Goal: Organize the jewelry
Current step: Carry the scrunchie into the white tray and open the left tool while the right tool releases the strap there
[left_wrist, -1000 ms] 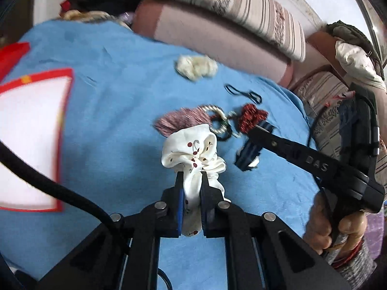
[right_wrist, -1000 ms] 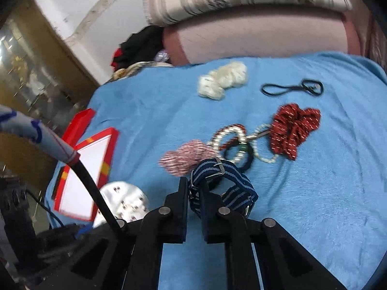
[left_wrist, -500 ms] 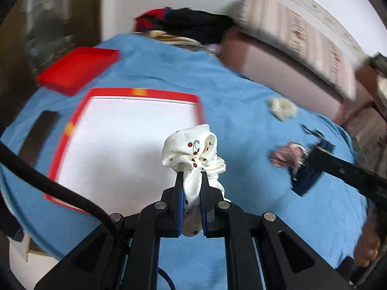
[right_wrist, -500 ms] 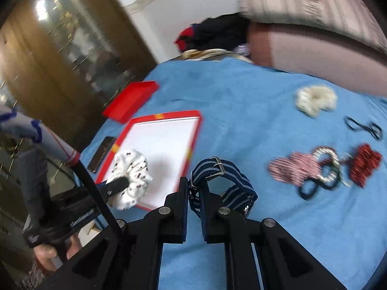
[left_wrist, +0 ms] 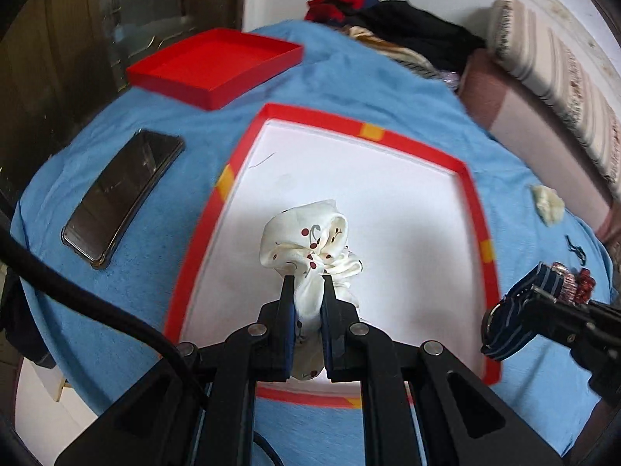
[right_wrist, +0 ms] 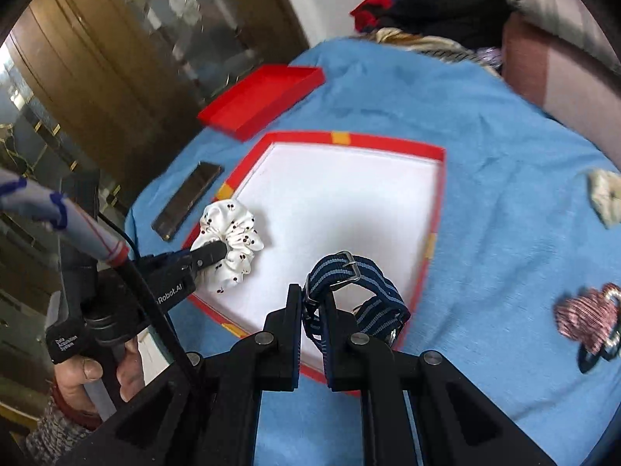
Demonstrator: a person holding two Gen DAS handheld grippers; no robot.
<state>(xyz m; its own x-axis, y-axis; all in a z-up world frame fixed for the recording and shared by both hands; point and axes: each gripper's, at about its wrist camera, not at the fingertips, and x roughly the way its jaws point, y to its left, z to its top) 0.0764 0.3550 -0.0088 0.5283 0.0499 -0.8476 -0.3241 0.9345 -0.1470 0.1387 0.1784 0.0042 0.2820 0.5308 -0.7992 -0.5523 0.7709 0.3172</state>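
Left tongs point(left_wrist: 306, 299) clamped on white scrunchie point(left_wrist: 306, 240), over tray point(left_wrist: 479, 209) at 6 o'clock; soft, light. Right tongs point(right_wrist: 313, 306) pinching striped strap point(right_wrist: 349, 283) near buckle; floppy, hold webbing.

I noted the scrunchie point(left_wrist: 306, 246) as white with small dark-red cherry prints, and the watch strap point(right_wrist: 361, 295) as navy with light-blue stripes. The box point(left_wrist: 471, 198) had a white floor and a red rim with orange-yellow patches; the lid point(left_wrist: 213, 64) was plain red. The bedcover point(left_wrist: 368, 89) was blue, the phone point(left_wrist: 124, 190) glossy black.
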